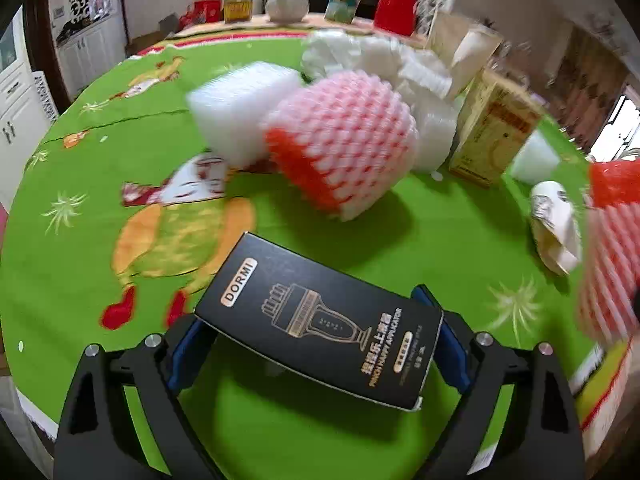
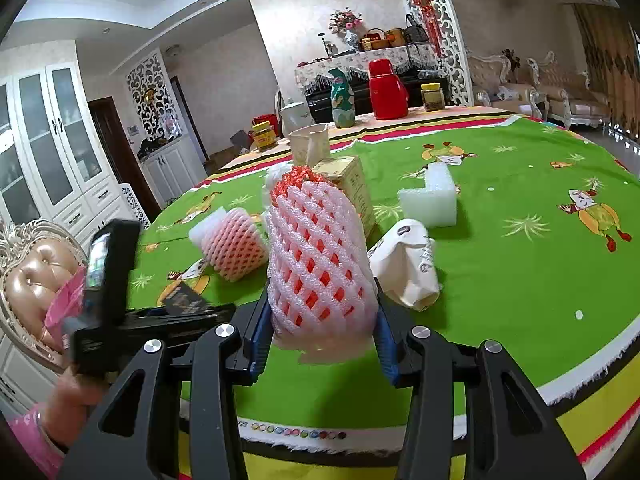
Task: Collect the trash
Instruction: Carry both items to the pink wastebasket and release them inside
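A round table under a green cartoon-print cloth (image 2: 500, 272) carries a foam net sleeve (image 2: 234, 248) at near left, a crumpled paper bag (image 2: 408, 268), a white foam corner block (image 2: 432, 200) and, far back, a red thermos (image 2: 387, 90).

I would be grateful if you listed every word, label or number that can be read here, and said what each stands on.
"DORMI": on the black box between the left gripper's fingers.
"PINCH HAPPY APPLICATOR": on the same box, beside a line of Chinese characters; the small print next to it is unreadable.
Yellow carton: print too blurred.
Crumpled paper bag: lettering unreadable.
Yellow-lidded jar: label too small.
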The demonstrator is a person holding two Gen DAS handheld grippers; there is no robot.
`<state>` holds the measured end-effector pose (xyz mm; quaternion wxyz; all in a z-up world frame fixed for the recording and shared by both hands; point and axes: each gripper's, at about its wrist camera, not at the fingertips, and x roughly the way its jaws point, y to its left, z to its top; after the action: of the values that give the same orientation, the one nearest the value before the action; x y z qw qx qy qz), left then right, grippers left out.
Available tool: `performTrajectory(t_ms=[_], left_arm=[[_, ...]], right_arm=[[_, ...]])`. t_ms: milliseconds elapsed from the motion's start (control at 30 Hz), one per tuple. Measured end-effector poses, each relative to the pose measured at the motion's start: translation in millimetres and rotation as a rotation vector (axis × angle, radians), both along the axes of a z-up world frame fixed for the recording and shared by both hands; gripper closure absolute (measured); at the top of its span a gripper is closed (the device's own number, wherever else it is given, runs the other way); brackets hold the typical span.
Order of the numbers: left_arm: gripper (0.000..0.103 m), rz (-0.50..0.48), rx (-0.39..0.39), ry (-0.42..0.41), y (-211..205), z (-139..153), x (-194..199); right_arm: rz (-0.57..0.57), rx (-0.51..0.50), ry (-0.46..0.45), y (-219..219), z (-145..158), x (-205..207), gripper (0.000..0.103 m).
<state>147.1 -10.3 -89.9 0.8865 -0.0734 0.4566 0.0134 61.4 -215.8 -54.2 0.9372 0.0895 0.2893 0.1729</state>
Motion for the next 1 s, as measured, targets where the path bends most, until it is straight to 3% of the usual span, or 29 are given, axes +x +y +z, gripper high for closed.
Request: performTrajectory(t_ms=[167,333,600,800,1000], left_arm=[[0.014,-0.096,-0.042,-0.078,31.0,2.9,-33.5],[0.014,-0.093,-0.058,-0.161,60.2,12.4,-62.7],[0.013,0.047,-0.01,-0.306,122.1,42.3,-102.7],[0.013,0.165,0.099,-0.432,179.1,62.9,-142.9],[0.013,0.26,0.168,-0.46,248.5,80.8,-170.1]], right_arm=[[0.025,-0.001,0.005,19.7,-2.0,-10.0,0.06],[0.063,-0.039,0.017,52.8,-7.3,-13.7,0.06],[0.184,-0.097,0.033,124.4,-10.8,-12.6,0.059],[0.307,-0.106,0.02,190.6,-6.2,-15.1,0.059],[0.46,-0.108,0.029,271.3,0.2,-13.1,0.059]])
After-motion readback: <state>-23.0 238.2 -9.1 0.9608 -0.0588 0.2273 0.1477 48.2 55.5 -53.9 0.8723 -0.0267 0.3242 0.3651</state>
